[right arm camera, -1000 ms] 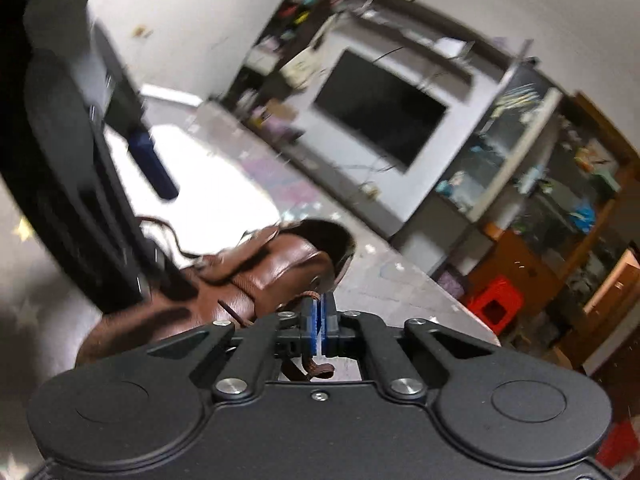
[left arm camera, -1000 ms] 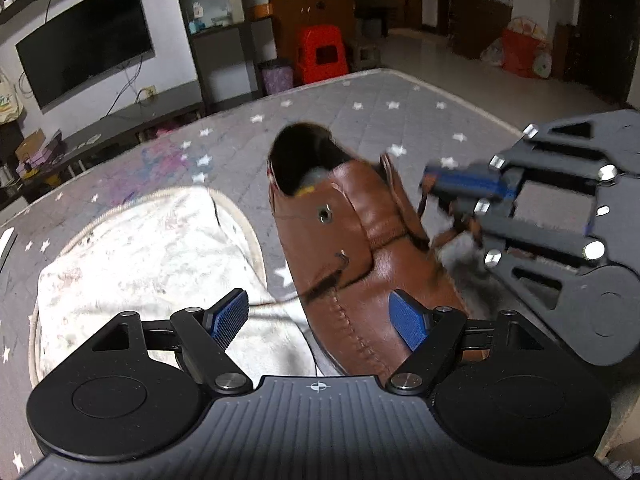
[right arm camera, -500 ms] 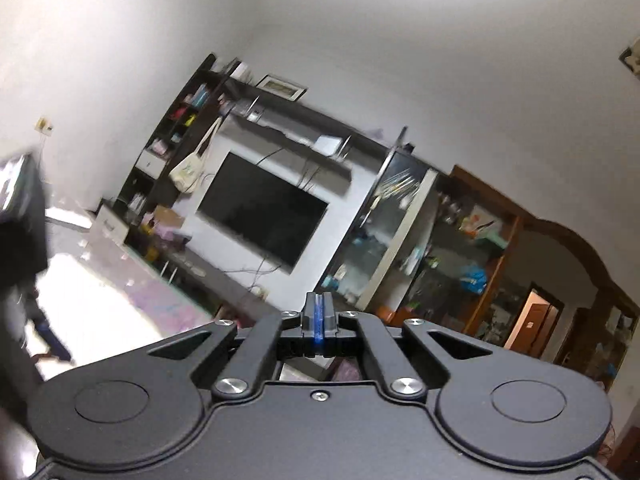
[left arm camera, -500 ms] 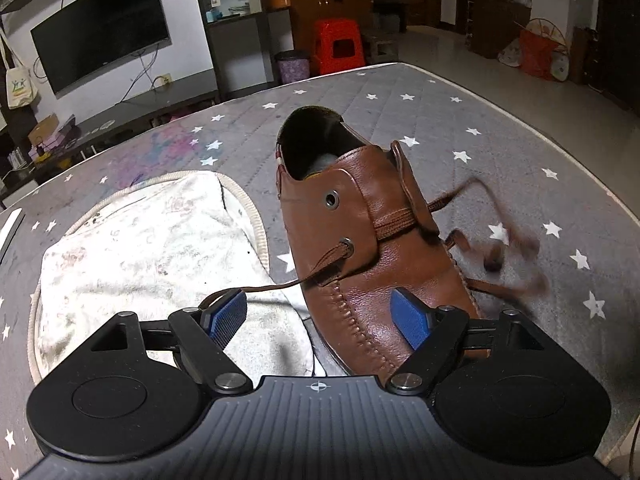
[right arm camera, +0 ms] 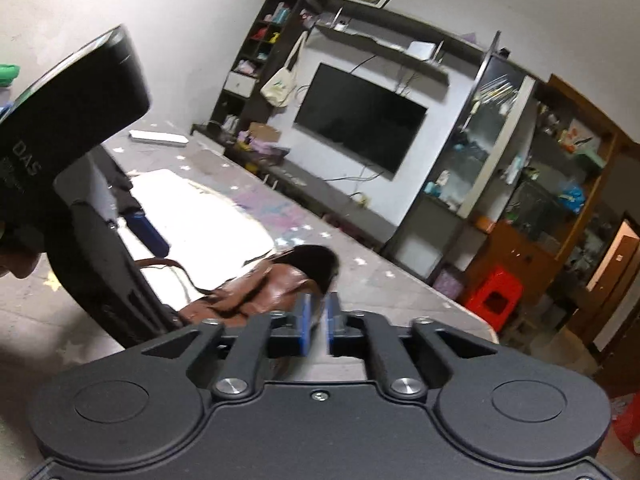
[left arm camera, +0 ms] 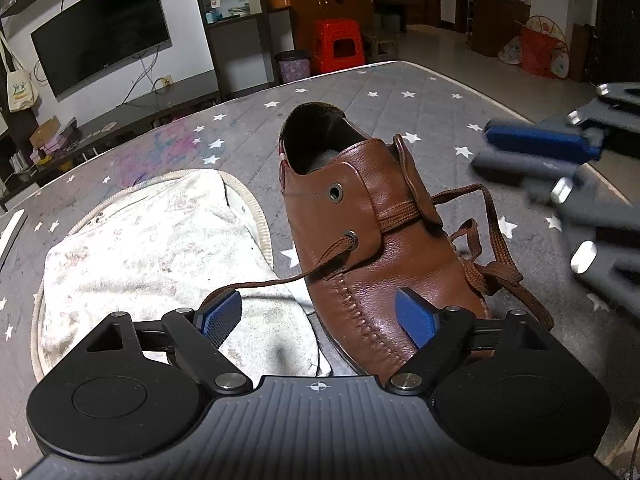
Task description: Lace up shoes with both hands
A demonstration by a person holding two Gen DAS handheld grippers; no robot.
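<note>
A brown leather shoe point(left arm camera: 360, 248) with a smooth, glossy toe and a stitched seam along its side stands on a grey quilted mattress point(left arm camera: 400, 92) printed with white stars. Its heel opening faces away, and two metal eyelets show on the near flap. A flat woven brown lace point(left arm camera: 486, 240) runs through the lower eyelet: one end trails toward the left pad, the rest lies in loose loops on the mattress to the right of the shoe. Beside the shoe on the left lies a crumpled white towel point(left arm camera: 152, 248) with a corded edge.

The left tongs point(left arm camera: 318, 314) stand wide apart, released, with ribbed blue pads either side of the toe and pressing on nothing; their jaws have just been opening further. The right tongs point(right arm camera: 316, 320) have just been opening too: a narrow gap shows between the blue pads, with nothing in it. In the left wrist view they hover blurred to the right of the shoe, clear of the lace.
</note>
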